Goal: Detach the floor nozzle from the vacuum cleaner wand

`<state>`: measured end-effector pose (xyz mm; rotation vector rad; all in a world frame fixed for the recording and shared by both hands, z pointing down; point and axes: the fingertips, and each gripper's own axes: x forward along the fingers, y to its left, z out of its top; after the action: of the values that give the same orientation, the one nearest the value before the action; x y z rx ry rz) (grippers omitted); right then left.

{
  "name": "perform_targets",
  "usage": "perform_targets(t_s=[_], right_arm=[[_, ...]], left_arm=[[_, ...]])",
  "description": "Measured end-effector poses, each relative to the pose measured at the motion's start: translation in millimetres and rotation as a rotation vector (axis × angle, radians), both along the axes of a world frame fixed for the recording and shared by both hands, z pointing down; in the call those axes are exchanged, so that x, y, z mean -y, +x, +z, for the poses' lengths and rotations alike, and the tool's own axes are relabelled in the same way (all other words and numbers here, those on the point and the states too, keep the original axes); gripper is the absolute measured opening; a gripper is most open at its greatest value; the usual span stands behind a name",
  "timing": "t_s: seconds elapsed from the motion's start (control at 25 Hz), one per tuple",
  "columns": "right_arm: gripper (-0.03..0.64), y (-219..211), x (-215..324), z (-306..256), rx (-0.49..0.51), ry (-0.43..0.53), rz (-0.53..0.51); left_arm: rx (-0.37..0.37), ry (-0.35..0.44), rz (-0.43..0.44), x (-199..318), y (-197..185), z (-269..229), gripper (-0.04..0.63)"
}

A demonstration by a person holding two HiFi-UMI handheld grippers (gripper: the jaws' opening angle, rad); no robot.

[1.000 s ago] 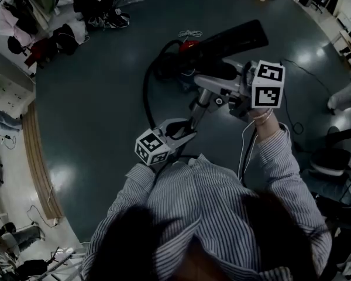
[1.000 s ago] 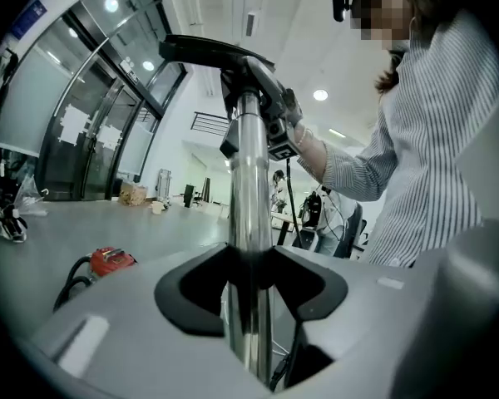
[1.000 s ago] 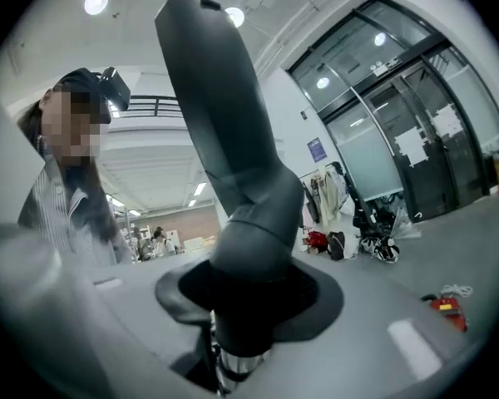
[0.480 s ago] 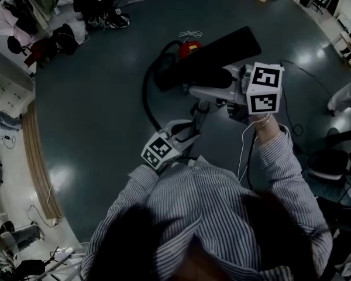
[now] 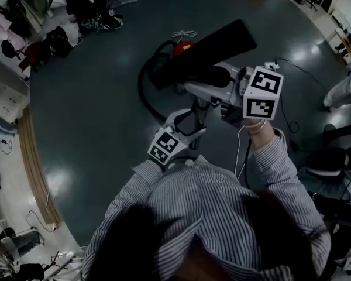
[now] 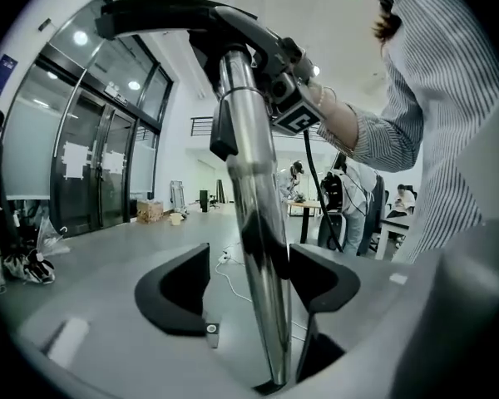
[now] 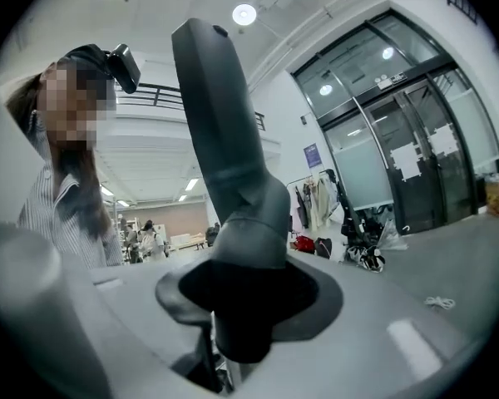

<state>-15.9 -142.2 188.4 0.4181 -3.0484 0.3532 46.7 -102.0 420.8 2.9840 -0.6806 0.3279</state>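
Observation:
The black floor nozzle point(image 5: 207, 45) is held up off the floor, its grey neck point(image 7: 241, 223) clamped between the jaws of my right gripper point(image 5: 223, 93). From that neck the chrome wand point(image 5: 199, 111) runs down toward me, and the two still look joined. My left gripper point(image 5: 187, 122) straddles the wand point(image 6: 254, 223) with its jaws opening. The left pad stands clear of the tube with floor showing in the gap, and the right pad lies close beside it. In the left gripper view the nozzle point(image 6: 166, 11) shows at the top.
The red vacuum body point(image 5: 184, 44) sits on the dark floor behind the nozzle, its black hose point(image 5: 143, 92) looping left. A white cord point(image 5: 187, 34) lies beyond it. Clothes and shoes point(image 5: 99, 19) are piled at top left. A seated person's leg point(image 5: 342, 92) is at the right edge.
My left gripper has shifted right along the wand, rolled, and spread its jaws off the tube. The right gripper and nozzle have barely moved.

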Motion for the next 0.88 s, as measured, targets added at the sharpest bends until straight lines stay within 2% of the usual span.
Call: perform_targets(t_s=[0.12, 0.16, 0.2, 0.28, 0.44, 0.64, 0.76, 0.88], right_arm=[[0.146, -1, 2, 6, 0.01, -0.022, 0.042], [0.146, -2, 2, 9, 0.016, -0.031, 0.046], [0.146, -2, 2, 10, 0.025, -0.039, 0.049], [0.146, -1, 3, 13, 0.044, -0.055, 0.048], [0.152, 0, 4, 18, 0.036, -0.055, 0.02], [0.161, -5, -4, 19, 0.005, 0.002, -0.034], [0.158, -12, -14, 16, -0.023, 0.036, -0.111], [0.155, -18, -25, 9, -0.009, 0.056, -0.195]], left_arm=[[-0.024, 0.018, -0.006, 0, 13, -6, 0.306], [-0.032, 0.022, 0.007, -1, 19, -8, 0.269], [-0.042, 0.013, 0.023, -3, 23, -10, 0.191], [-0.067, -0.039, 0.039, -5, 22, -9, 0.152], [-0.097, -0.104, 0.057, -8, 9, -10, 0.141], [-0.101, -0.115, 0.087, -13, -4, -12, 0.137], [-0.136, -0.125, 0.147, -21, -8, -17, 0.137], [-0.187, -0.132, 0.225, -30, -11, -24, 0.137]])
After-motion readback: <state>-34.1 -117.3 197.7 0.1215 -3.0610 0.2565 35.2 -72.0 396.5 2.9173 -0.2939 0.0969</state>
